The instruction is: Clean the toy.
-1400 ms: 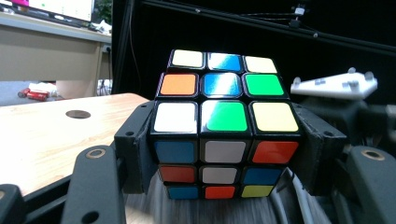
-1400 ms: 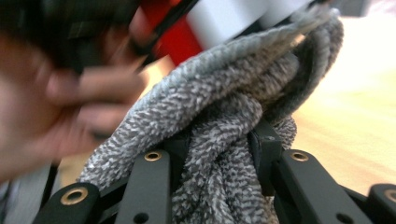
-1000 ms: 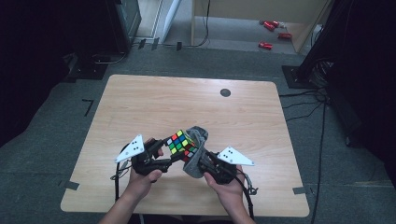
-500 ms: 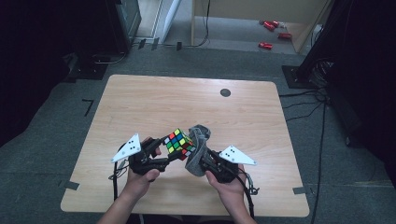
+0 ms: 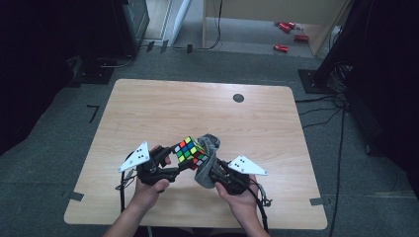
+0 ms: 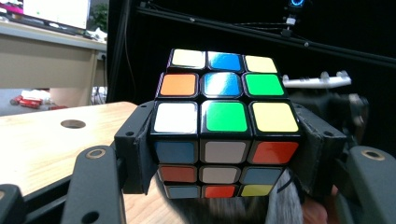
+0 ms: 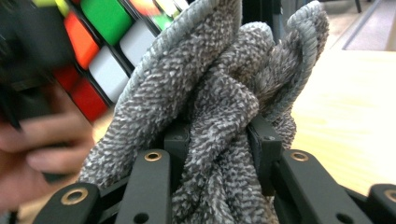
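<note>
A colourful puzzle cube [image 5: 189,150] [image 6: 224,122] is held above the table's near edge, clamped between the jaws of my left gripper [image 5: 184,159] [image 6: 224,154], which is shut on its two sides. My right gripper [image 5: 210,163] [image 7: 219,140] is shut on a bunched grey cloth [image 5: 207,158] [image 7: 219,107]. The cloth presses against the cube's right side, and the cube [image 7: 100,42] shows just past the cloth in the right gripper view. A hand [image 7: 37,140] holding the left gripper is blurred at the left there.
The wooden table [image 5: 197,108] has a small dark round hole [image 5: 238,98] near its far edge. Tape marks [image 5: 75,196] sit at the near corners. Dark stands and cables surround the table on the floor, with red items [image 5: 281,48] farther back.
The cloth has shifted slightly against the cube's right side; both hands and the cube stay nearly where they were.
</note>
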Demonstrator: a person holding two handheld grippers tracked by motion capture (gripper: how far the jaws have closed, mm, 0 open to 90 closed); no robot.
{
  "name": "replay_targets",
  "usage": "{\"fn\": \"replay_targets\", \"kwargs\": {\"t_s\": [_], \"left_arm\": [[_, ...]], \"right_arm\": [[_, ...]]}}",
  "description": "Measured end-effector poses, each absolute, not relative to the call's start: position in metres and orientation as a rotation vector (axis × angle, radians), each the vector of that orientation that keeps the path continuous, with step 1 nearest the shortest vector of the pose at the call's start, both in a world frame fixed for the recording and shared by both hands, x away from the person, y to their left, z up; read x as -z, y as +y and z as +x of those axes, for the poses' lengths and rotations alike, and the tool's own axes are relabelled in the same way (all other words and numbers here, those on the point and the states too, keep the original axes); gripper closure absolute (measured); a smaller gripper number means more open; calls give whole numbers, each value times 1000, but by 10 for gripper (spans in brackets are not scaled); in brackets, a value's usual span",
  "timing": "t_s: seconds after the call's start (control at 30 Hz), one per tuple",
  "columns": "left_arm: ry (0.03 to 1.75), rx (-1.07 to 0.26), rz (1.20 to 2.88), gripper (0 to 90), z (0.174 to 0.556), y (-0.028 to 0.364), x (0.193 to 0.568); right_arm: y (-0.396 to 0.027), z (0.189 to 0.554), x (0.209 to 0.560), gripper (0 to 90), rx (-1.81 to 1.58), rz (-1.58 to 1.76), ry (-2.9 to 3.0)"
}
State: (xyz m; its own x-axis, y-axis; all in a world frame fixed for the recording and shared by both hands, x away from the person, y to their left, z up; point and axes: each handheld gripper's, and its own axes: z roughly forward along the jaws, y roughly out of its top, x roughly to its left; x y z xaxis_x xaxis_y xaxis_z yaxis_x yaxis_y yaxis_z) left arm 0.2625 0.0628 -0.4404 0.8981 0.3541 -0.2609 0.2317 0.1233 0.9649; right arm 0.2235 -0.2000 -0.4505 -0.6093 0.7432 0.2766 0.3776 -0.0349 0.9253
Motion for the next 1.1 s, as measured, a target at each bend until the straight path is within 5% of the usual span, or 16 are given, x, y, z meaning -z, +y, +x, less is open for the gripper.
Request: {"fn": "replay_targets", "kwargs": {"t_s": [0.3, 0.53, 0.83, 1.1], "left_arm": [[492, -106, 1461, 348, 261, 64, 440], [493, -97, 1465, 348, 263, 65, 440], [486, -98, 1461, 347, 260, 63, 439], [480, -84, 1483, 347, 260, 57, 442]], "right_arm": [[-169, 216, 464, 669, -1641, 1026, 2168], [-199, 225, 454, 668, -1687, 1203, 1946], [-163, 211, 464, 667, -1634, 987, 2158], [-195, 223, 454, 667, -1689, 1177, 1986]]}}
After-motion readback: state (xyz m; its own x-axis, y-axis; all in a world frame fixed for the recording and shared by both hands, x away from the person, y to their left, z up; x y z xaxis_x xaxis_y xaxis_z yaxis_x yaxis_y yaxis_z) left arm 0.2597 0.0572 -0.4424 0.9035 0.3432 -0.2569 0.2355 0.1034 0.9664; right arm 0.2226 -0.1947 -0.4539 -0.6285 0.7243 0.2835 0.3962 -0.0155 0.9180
